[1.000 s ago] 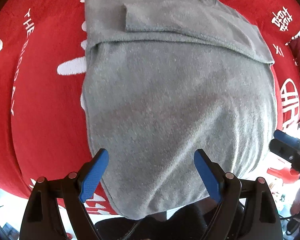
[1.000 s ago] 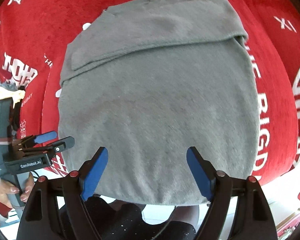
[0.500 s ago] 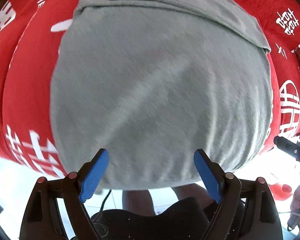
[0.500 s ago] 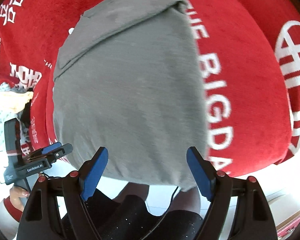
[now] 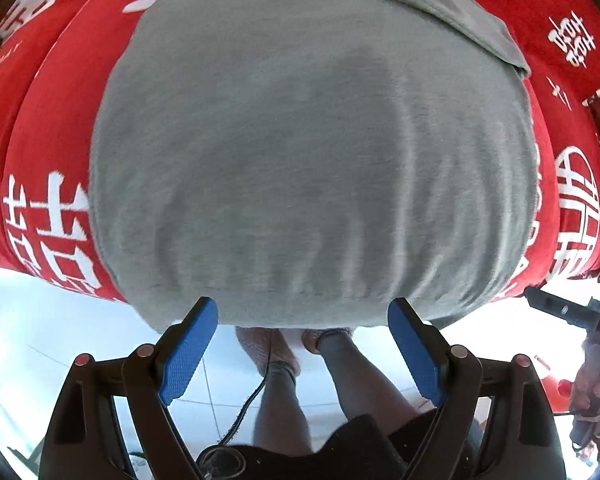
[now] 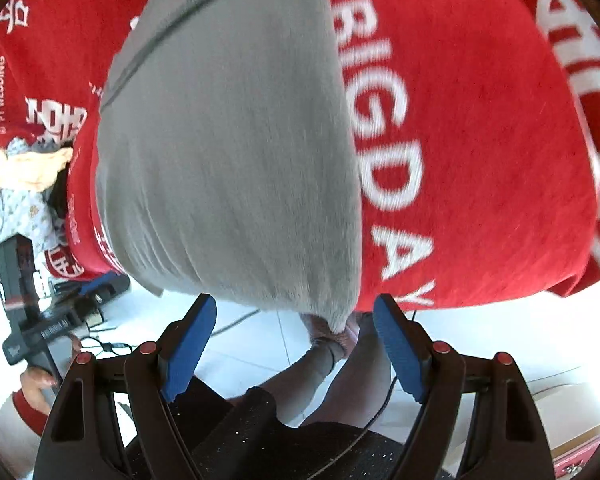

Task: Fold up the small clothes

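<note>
A grey garment (image 5: pixel 312 160) lies flat on the red cloth, with a folded band across its far end. Its near hem hangs at the table's front edge. My left gripper (image 5: pixel 304 318) stands open just in front of that hem, blue pads (image 5: pixel 188 354) wide apart with nothing between them. In the right wrist view the garment (image 6: pixel 228 160) fills the left half. My right gripper (image 6: pixel 296 306) is open at its near right corner (image 6: pixel 336 316), which sits between the fingertips, untouched. Each gripper shows at the edge of the other's view: the right gripper (image 5: pixel 560 312) and the left gripper (image 6: pixel 40 320).
The red cloth (image 6: pixel 480 140) with white lettering covers the table (image 5: pixel 48 140). A pile of loose clothes (image 6: pixel 20 184) lies at the left. Below the table edge are the person's legs and slippered feet (image 5: pixel 268 348), a cable (image 5: pixel 248 404) and white floor tiles (image 6: pixel 260 344).
Both grippers have drawn back toward the table's front edge, so the garment's near hem now sits at the fingertips. The right gripper has also shifted toward the garment's right corner. Both stayed open.
</note>
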